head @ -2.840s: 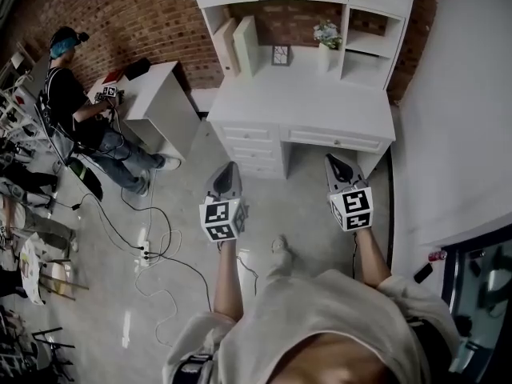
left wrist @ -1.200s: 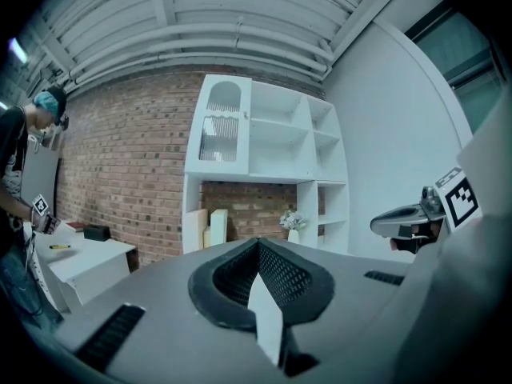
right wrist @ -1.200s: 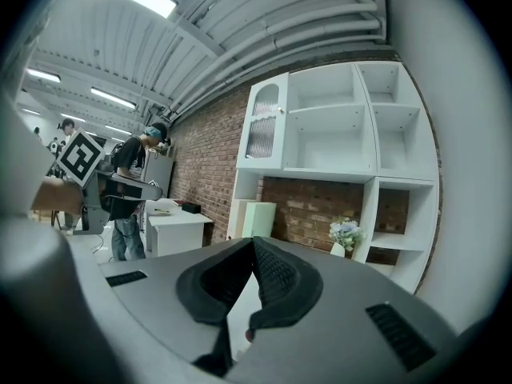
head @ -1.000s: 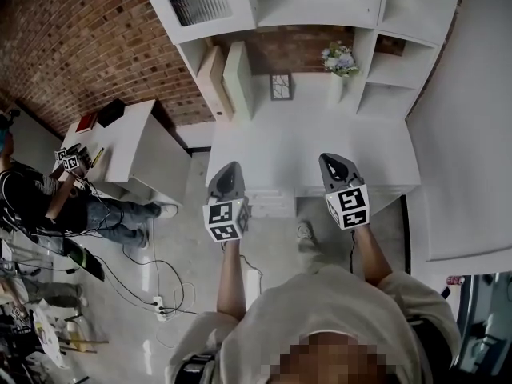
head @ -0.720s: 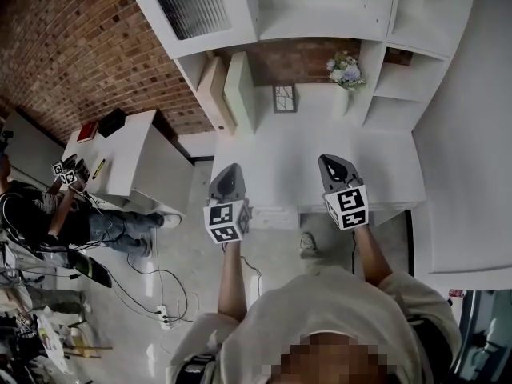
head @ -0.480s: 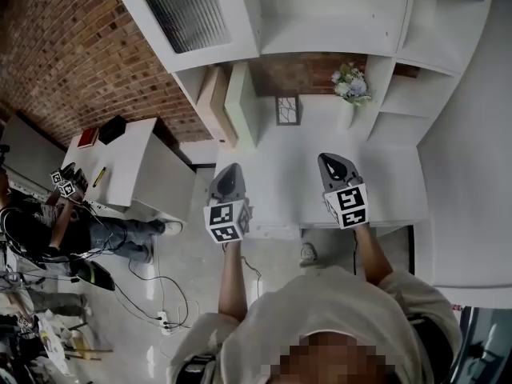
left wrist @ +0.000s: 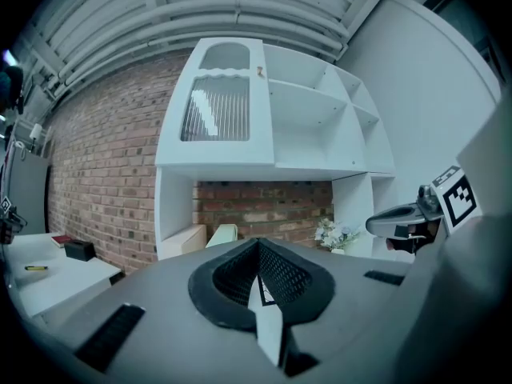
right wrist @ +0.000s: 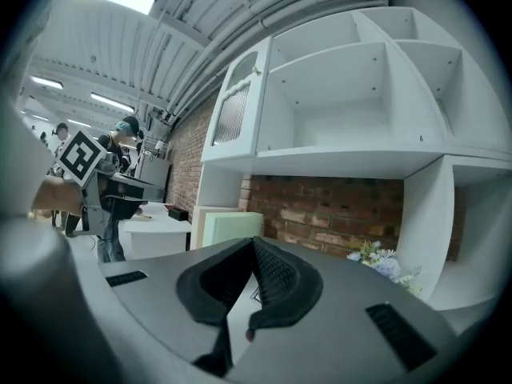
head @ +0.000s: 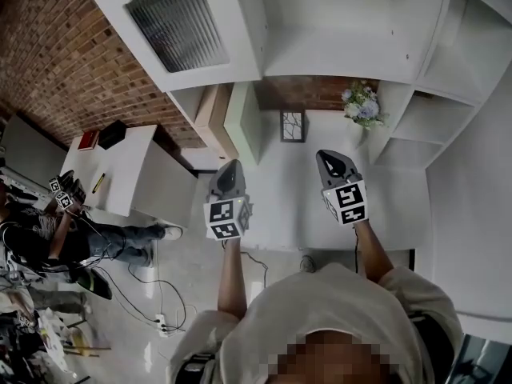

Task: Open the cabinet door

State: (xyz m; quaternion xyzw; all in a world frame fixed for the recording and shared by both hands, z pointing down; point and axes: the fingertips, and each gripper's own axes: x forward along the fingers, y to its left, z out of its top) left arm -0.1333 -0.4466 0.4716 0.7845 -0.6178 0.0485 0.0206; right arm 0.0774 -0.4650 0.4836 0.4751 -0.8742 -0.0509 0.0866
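The white hutch's cabinet door (head: 176, 26) with a ribbed glass pane is closed, up at the far left above the desk. The left gripper view shows the door (left wrist: 218, 106) straight ahead and above, with a small knob (left wrist: 260, 71) at its upper right corner. From the right gripper view the door (right wrist: 232, 106) lies up to the left. My left gripper (head: 230, 169) hovers over the desk's front left edge, jaws together and empty (left wrist: 258, 246). My right gripper (head: 330, 160) is level with it over the desk (head: 284, 206), shut on nothing (right wrist: 253, 242). Both are well short of the door.
Two boards (head: 238, 118) lean in the nook under the cabinet, beside a small picture frame (head: 293, 125) and a vase of flowers (head: 362, 105). Open shelves (head: 344, 22) fill the hutch's right. A white side table (head: 120, 166), a person (head: 48, 230) and floor cables (head: 160, 294) are at left.
Both grippers have moved forward together from over the floor to over the desk's front edge. The hutch and its cabinet door now loom larger and closer. Jaws stayed together.
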